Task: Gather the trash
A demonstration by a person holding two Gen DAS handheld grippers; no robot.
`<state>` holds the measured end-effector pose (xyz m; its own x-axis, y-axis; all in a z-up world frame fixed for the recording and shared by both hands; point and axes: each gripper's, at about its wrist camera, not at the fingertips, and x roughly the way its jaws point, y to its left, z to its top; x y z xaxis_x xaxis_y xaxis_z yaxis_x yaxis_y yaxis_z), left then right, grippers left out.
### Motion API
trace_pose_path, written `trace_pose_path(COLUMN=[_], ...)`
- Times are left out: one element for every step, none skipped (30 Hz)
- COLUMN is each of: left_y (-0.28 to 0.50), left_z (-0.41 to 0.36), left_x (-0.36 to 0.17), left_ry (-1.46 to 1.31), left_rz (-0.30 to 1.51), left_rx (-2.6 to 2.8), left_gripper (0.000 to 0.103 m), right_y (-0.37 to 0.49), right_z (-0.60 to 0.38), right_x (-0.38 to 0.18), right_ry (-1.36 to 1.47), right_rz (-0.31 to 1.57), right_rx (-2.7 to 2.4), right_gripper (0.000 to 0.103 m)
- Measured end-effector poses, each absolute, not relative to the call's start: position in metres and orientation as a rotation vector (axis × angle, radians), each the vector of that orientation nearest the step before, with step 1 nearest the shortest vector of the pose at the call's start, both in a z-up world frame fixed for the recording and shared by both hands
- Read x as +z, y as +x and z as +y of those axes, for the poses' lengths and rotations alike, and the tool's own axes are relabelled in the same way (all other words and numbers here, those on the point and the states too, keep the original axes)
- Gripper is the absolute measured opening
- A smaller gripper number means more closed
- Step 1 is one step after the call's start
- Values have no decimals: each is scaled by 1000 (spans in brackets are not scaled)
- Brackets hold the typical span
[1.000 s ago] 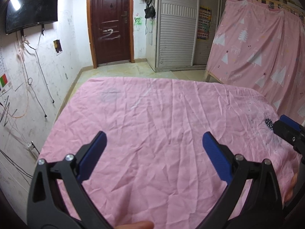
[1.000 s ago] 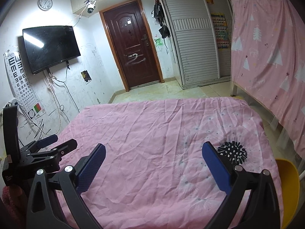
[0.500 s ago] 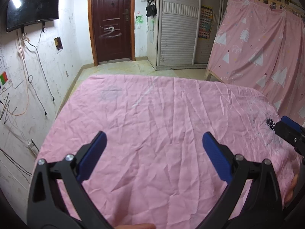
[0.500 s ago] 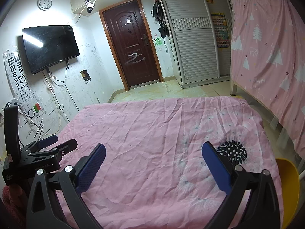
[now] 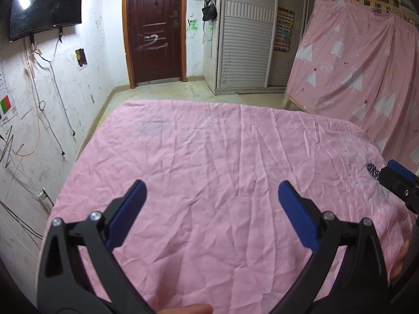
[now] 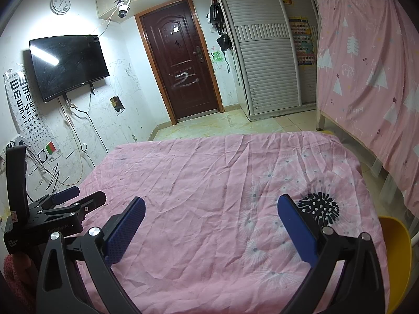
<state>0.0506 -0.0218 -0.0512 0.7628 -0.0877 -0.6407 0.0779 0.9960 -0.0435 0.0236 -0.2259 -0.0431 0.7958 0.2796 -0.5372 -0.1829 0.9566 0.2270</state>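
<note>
Across the near part of the room lies a big table under a pink sheet (image 6: 209,196). It is wrinkled, and nothing sits on it. No trash shows on it in either view.

Far behind it stand a dark door (image 6: 180,65), a white closet (image 6: 267,60) on the right, and a TV (image 6: 68,65) on the left wall. A pink curtain (image 6: 366,65) hangs at the far right. A yellow chair (image 6: 395,251) peeks out near the right edge.

No trash and no bin can be seen anywhere, so I cannot tell where the trash is.

Over the near left of the sheet hangs the left claw (image 5: 209,198), spread wide and holding nothing. Over the near right hangs the right claw (image 6: 210,213), spread wide and holding nothing too.

I think the job is either just starting or all done. These views cannot say which.
</note>
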Motion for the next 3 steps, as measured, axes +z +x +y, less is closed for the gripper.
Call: trace_pose_path(left_y=[50, 50, 50], left_z=[-22, -22, -22], left_x=[-52, -53, -53], left_ry=[-15, -16, -16], left_rz=[699, 700, 700], left_rx=[-90, -91, -91], left_gripper=[96, 96, 96], right_y=[24, 24, 24], right_z=[-226, -226, -226], right_x=[-43, -43, -44], right_ry=[167, 167, 168], right_rz=[602, 603, 604], right_rx=[249, 248, 247], right_gripper=[94, 94, 94])
